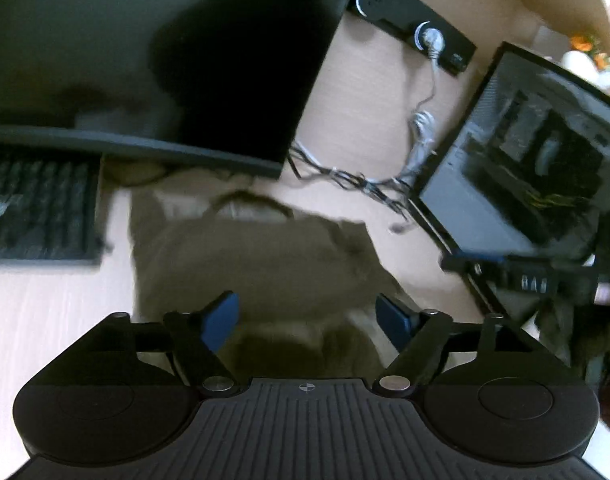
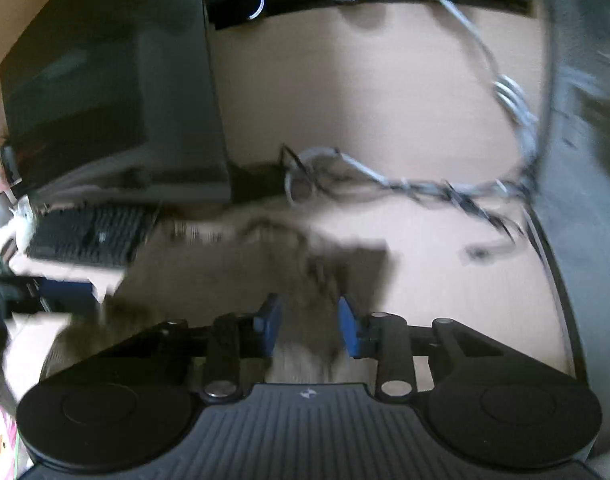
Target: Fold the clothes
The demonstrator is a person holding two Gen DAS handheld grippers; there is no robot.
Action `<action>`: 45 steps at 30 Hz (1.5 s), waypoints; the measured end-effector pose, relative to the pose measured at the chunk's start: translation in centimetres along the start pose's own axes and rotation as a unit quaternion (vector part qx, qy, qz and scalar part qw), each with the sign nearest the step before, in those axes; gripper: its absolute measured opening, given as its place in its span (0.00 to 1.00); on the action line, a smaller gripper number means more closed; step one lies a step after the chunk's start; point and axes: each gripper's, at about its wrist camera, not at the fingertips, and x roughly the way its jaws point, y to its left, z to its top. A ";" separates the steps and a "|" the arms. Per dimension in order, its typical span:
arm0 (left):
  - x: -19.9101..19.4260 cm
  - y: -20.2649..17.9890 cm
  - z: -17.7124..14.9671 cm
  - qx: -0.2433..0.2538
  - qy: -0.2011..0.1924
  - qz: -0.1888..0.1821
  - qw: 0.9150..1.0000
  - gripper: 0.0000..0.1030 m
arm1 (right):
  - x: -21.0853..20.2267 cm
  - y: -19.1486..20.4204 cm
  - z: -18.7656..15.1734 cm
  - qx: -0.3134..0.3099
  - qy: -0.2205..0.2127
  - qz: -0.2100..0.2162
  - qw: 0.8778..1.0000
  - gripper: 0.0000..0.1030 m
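Both claws, left claw point(image 1: 308, 322) and right claw point(image 2: 308, 326), gape over the olive garment point(image 1: 241, 256).

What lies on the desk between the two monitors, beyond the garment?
A tangle of cables runs across the bare desk between the left monitor and right monitor, beyond the olive garment; both views show it.

Garment point(image 1: 249, 256) before monitor point(image 1: 145, 60), beside keyboard point(image 1: 37, 204)

Both wrist cams close above desk point(image 1: 45, 320), angled down – shared garment point(image 1: 245, 256), cables point(image 1: 353, 178), monitors.
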 end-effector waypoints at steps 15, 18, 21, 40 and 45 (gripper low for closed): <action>4.7 6.0 -1.3 -0.148 0.028 0.085 0.985 0.76 | 23.4 2.4 6.6 -0.134 0.130 0.127 0.974 0.34; 4.4 6.6 -1.4 -0.168 0.022 0.079 0.982 0.76 | 24.3 2.8 5.8 -0.155 0.135 0.129 0.970 0.26; 3.6 6.7 -1.3 -0.176 0.018 0.077 0.981 0.77 | 23.2 3.2 5.2 -0.167 0.115 0.131 0.970 0.08; -8.9 8.2 0.6 -0.177 -0.066 -0.019 0.982 0.93 | -0.6 8.8 -7.3 -0.116 0.113 0.145 0.976 0.06; -6.1 5.2 -0.5 -0.074 0.015 0.023 0.997 0.92 | -3.7 8.3 -9.0 -0.095 0.101 0.122 0.983 0.10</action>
